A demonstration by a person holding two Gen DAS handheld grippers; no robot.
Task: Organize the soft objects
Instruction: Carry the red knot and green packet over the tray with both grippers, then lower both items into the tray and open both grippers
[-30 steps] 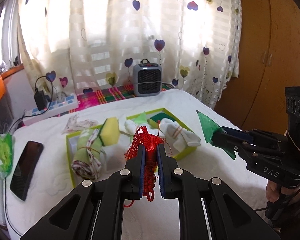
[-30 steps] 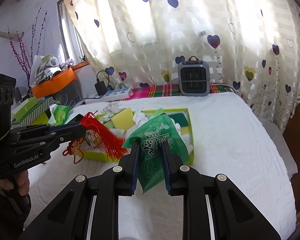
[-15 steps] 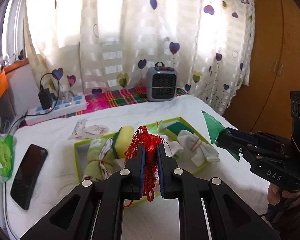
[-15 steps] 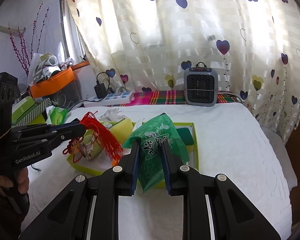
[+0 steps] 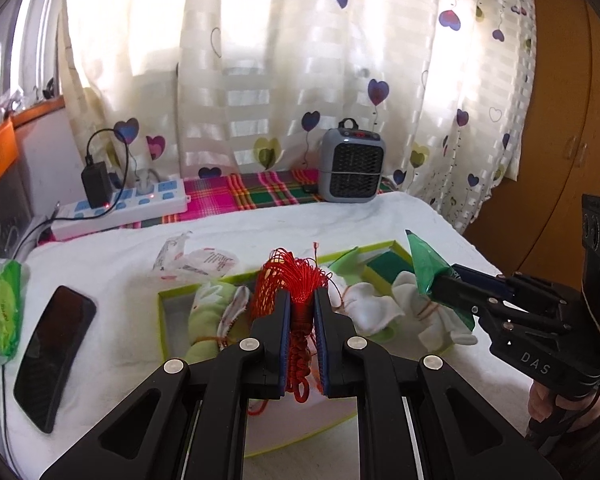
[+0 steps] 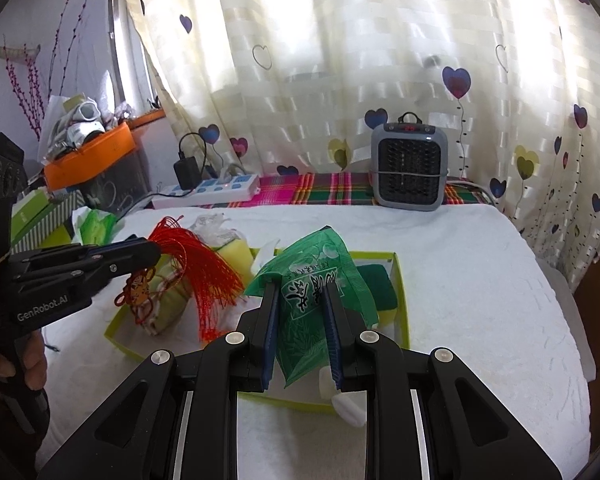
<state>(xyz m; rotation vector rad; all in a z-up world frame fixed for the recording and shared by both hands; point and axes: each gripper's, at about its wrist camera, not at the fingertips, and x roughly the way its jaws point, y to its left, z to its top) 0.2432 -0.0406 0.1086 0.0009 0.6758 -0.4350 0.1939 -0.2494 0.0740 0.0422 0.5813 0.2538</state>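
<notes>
Left gripper (image 5: 300, 312) clamps a red tassel (image 5: 296, 280); right gripper (image 6: 300, 312) clamps a green bag (image 6: 312, 280). Lower each fully into the box (image 6: 400, 300) before releasing, clear of the socks (image 5: 380, 308).

Two close wrist fisheyes angled down along their jaws, sharing the green box (image 5: 380, 247) (image 6: 402, 308).

Both handheld grippers have advanced toward 12 o'clock: the left gripper (image 5: 301, 300) with its red tasselled knot ornament (image 5: 292, 280) and the right gripper (image 6: 300, 292) with its green printed plastic packet (image 6: 312, 280) now overhang the shallow lime-green cardboard box (image 6: 400, 280).
</notes>
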